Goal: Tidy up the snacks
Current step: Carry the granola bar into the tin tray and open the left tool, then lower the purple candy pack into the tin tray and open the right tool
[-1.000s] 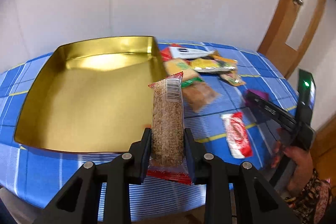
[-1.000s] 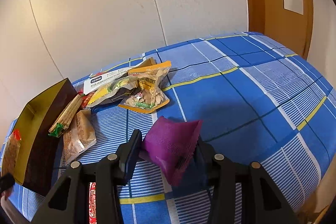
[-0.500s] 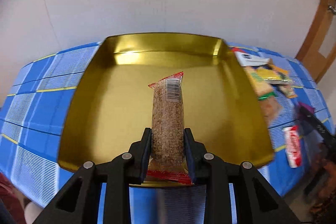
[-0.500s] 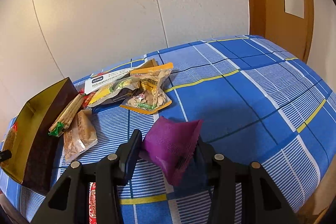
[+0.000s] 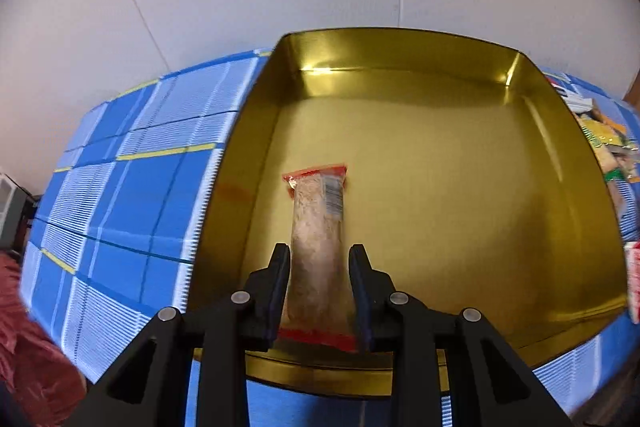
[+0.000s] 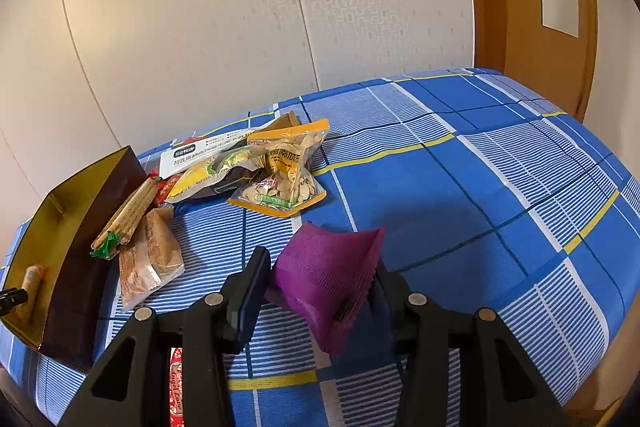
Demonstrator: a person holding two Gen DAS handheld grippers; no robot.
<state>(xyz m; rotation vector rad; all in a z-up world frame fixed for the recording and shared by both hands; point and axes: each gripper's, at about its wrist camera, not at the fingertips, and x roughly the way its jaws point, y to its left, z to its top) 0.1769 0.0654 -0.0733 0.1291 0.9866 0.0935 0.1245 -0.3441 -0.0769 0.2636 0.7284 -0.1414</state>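
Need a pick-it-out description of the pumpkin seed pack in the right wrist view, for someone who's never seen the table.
Start at the gold tin at the table's left edge; a pile of snacks lies just right of it on the blue checked cloth. The seed pack is at the pile's right end, on top. It alone has an orange-yellow border and a clear window showing pale flat seeds.

The tray [image 5: 400, 131] lies straight ahead of and below the left gripper [image 5: 318, 287], on the table [image 5: 132, 195], with the long snack bar [image 5: 318, 239] between the jaws reaching out over the tray floor. Ahead-left of the right gripper [image 6: 320, 291], which holds a packet [image 6: 324, 275], a heap of snack packets [image 6: 256, 171] lies on the table, and the tray sits left of the heap.
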